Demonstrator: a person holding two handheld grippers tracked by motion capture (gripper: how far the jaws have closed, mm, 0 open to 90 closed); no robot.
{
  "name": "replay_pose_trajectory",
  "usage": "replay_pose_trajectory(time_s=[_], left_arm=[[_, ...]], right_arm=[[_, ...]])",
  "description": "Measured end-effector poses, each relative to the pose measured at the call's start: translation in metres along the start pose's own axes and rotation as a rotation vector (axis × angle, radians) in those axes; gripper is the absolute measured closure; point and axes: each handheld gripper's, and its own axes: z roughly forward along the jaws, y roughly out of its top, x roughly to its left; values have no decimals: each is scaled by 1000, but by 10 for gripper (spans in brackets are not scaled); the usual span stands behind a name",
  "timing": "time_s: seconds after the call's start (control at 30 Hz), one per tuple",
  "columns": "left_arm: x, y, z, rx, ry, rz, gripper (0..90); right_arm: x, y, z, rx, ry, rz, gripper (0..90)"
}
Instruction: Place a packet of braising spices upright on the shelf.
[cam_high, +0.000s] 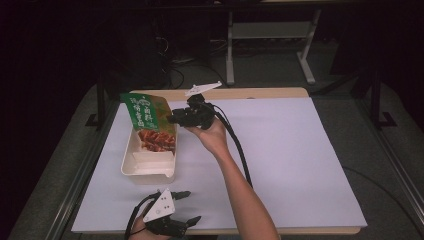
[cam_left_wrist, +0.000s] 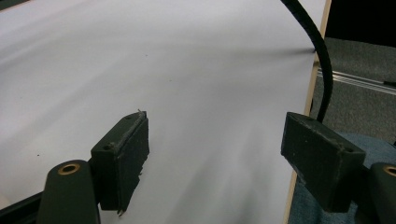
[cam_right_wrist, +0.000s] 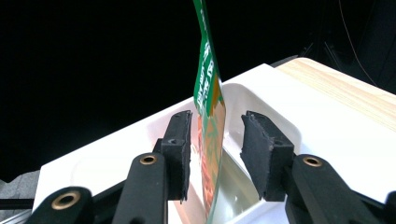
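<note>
A green and orange snack packet (cam_high: 150, 120) stands tilted in the far end of a cream tray (cam_high: 147, 170) at the table's left. My right gripper (cam_high: 172, 119) reaches it from the right, held in a hand above the table. In the right gripper view the packet (cam_right_wrist: 210, 116) hangs edge-on between the two pads; the right pad stands off it and the left one is close beside it, so the right gripper (cam_right_wrist: 216, 135) is open. My left gripper (cam_high: 192, 206) rests near the front edge, jaws wide apart. Between the left gripper (cam_left_wrist: 215, 149) jaws lies only the white sheet.
A white sheet (cam_high: 280, 150) covers the wooden table; its middle and right are bare. The right gripper's black cable (cam_high: 240, 150) trails along the forearm to the front edge. The tray rim (cam_right_wrist: 261, 77) shows behind the packet. Dark floor and table legs lie beyond the far edge.
</note>
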Motion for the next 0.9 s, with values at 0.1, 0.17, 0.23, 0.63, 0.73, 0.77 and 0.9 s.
replay_pose_trajectory(time_s=[0.1, 0.17, 0.23, 0.63, 0.73, 0.77, 0.9], left_arm=[[0, 0, 0, 1, 2, 1, 229], [1, 0, 0, 0, 2, -1, 229], [1, -1, 0, 4, 2, -2, 229], [2, -1, 0, 10, 7, 3, 226], [2, -1, 0, 8, 7, 4, 225], [2, -1, 1, 7, 8, 4, 225], [2, -1, 1, 7, 8, -4, 225]], right_arm=[[0, -3, -7, 0, -4, -5, 592], [1, -4, -11, 1, -3, -2, 581], [0, -6, -15, 6, -4, -5, 569], [-1, -17, -44, 7, -10, -3, 518], [-2, -19, -53, 8, -15, 1, 504], [-2, -21, -56, 8, -18, 1, 500], [-1, -27, -67, 15, -27, 2, 482]])
